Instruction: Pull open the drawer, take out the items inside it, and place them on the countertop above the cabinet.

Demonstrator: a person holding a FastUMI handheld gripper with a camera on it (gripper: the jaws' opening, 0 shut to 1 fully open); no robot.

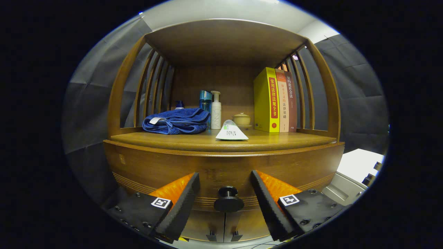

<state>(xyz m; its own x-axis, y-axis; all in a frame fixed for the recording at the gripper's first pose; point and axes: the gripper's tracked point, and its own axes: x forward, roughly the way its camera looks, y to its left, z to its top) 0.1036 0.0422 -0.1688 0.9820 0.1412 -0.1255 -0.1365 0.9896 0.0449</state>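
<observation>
A wooden cabinet fills the scene, its drawer front facing me and pushed in flush. A round dark knob sticks out of the drawer front, right between my two fingers. My gripper is open, one finger on each side of the knob, with a gap on both sides. The countertop runs above the drawer. A white tube lies on it near the front edge. The inside of the drawer is hidden.
On the countertop sit a folded blue towel, a blue bottle, a white pump bottle, a small lidded jar and three upright books. Slatted wooden sides and a top shelf enclose it. Cabinet doors lie below the drawer.
</observation>
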